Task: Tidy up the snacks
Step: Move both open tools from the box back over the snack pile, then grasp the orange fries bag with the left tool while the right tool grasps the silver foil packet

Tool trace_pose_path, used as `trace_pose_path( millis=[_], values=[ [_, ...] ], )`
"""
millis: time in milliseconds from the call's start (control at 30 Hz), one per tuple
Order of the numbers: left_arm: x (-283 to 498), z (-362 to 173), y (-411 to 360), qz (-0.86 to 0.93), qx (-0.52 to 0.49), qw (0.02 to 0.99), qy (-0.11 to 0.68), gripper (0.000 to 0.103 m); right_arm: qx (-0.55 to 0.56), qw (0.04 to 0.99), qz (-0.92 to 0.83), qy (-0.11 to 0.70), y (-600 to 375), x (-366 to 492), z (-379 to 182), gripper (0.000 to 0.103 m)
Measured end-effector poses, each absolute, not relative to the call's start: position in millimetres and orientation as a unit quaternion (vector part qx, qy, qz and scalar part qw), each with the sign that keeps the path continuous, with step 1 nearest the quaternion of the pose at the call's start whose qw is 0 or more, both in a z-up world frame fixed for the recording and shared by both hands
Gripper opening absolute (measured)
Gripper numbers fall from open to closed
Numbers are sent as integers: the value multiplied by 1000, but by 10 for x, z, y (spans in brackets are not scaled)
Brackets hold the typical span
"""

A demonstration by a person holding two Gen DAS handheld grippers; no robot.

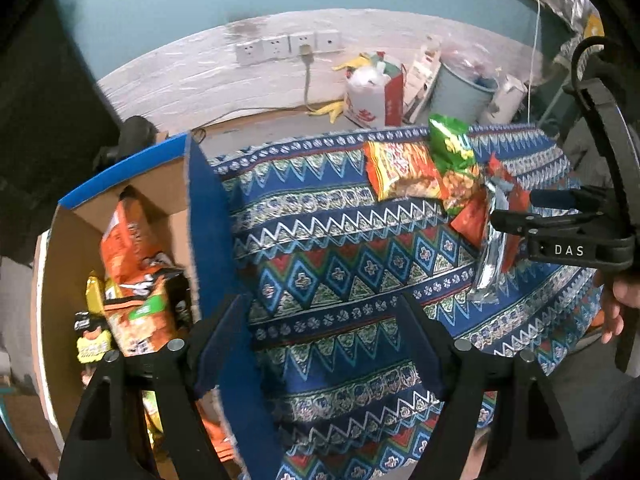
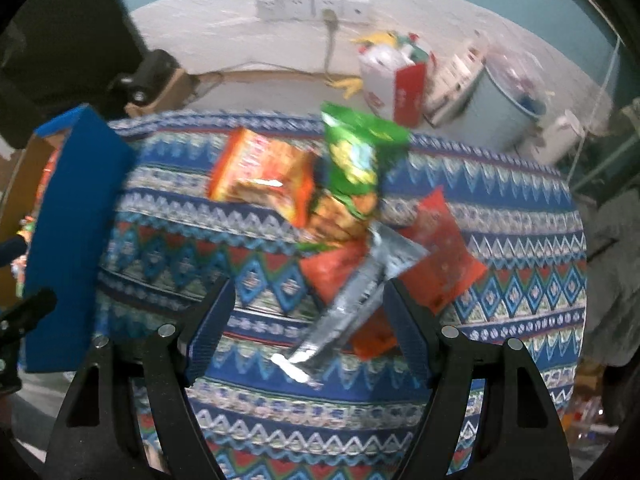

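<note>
A loose heap of snack packets lies on the patterned cloth (image 2: 500, 216) that covers the worktop, toward its far right side. At the near end of the heap is a silver foil packet (image 2: 352, 300), lying lengthwise and partly over a small red-orange packet (image 2: 332, 270); a flat red packet (image 2: 440, 248) sits just right of it. Behind them stands a green chip bag (image 2: 360, 148), tilted, resting on an orange-and-green packet (image 2: 340, 216), and to its left lies an orange noodle packet (image 2: 264, 172).

The right tool (image 2: 308, 320) is spread open, its two blue-padded fingers on either side of the silver foil packet's lower end. The view is blurred, so whether the pads touch it cannot be told.

The left tool (image 1: 324, 340) is also spread wide and holds nothing. It hangs over the cloth beside the blue flap (image 1: 208, 216) of a cardboard box (image 1: 64, 264) at the worktop's left edge. Inside the box are an orange bag (image 1: 128, 240), another orange packet with a green label (image 1: 142, 320), and a small yellow packet (image 1: 94, 344).

Beyond the worktop, wall sockets (image 1: 288, 46), a white-and-red bag (image 1: 372, 96) and a pale blue bin (image 1: 460, 92) stand along the wall.
</note>
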State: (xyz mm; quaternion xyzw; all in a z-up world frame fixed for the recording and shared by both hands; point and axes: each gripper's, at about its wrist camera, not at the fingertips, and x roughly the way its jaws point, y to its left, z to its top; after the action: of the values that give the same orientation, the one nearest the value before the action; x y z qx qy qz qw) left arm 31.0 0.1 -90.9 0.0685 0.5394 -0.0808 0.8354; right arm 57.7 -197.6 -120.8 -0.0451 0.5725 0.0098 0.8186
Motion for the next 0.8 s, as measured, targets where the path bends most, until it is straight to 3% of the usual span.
trace_pose_path(
  millis=[600, 700, 800],
  values=[
    [608, -1507, -254, -90, 60, 807, 580, 80, -32, 790, -49, 611, -2349, 706, -1936, 75],
    [654, -1558, -249, -86, 55, 803, 588, 80, -43, 792, -50, 606, -2366, 706, -1977, 64],
    [702, -1560, -247, -86, 42, 801, 590, 80, -63, 799, -42, 597, -2348, 698, -1918, 41]
  ],
)
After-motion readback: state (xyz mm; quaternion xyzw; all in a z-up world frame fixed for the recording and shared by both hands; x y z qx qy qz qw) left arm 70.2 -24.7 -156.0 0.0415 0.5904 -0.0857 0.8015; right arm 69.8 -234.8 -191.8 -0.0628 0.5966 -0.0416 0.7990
